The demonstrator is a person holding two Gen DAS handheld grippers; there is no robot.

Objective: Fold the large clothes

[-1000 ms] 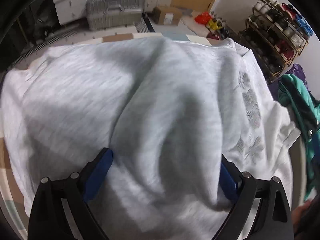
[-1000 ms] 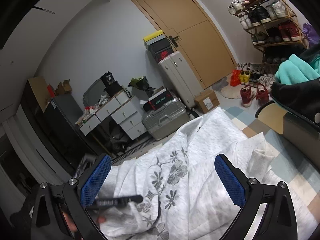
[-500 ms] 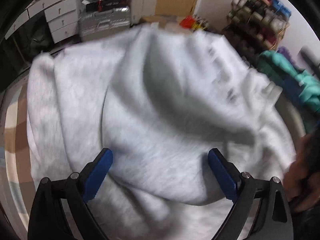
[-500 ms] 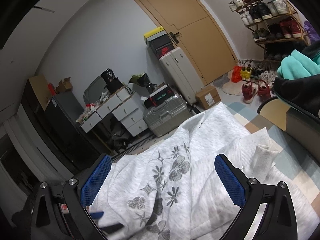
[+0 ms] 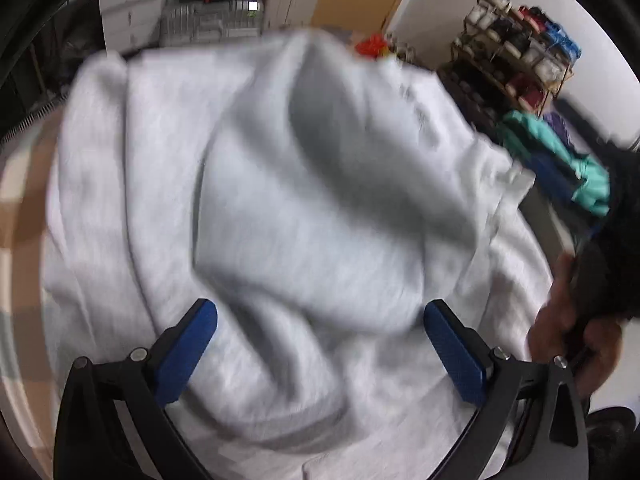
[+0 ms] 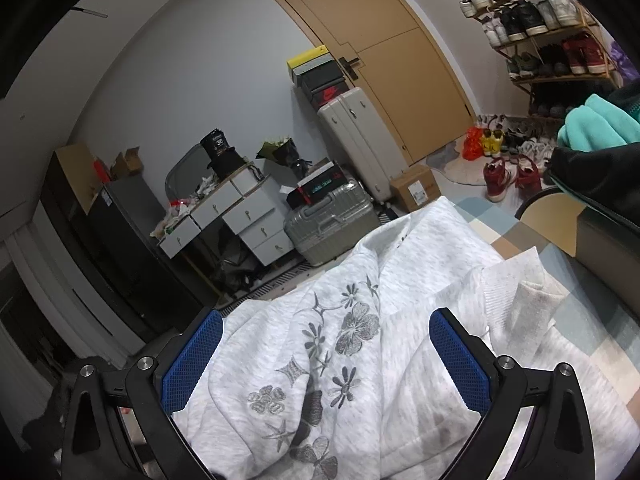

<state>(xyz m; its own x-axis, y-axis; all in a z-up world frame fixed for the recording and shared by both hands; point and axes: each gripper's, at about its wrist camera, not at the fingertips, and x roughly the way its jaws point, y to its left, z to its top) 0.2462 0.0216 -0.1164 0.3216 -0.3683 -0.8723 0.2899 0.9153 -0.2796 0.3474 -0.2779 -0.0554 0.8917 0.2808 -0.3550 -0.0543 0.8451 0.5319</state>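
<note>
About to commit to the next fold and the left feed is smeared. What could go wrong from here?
1. The left gripper is open with the grey sweatshirt bunched in deep ridges between its fingers; closing now would likely pinch several layers.
2. The left view is motion-blurred, so picking an edge is unreliable.
3. The right gripper is open over the flower embroidery, where the cloth is rumpled; a fold here may set creases.

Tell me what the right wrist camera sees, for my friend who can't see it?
A crumpled white garment with grey embroidered flowers lies under the right gripper, its blue fingers open. Behind stand suitcases, a door and a shoe rack.
</note>
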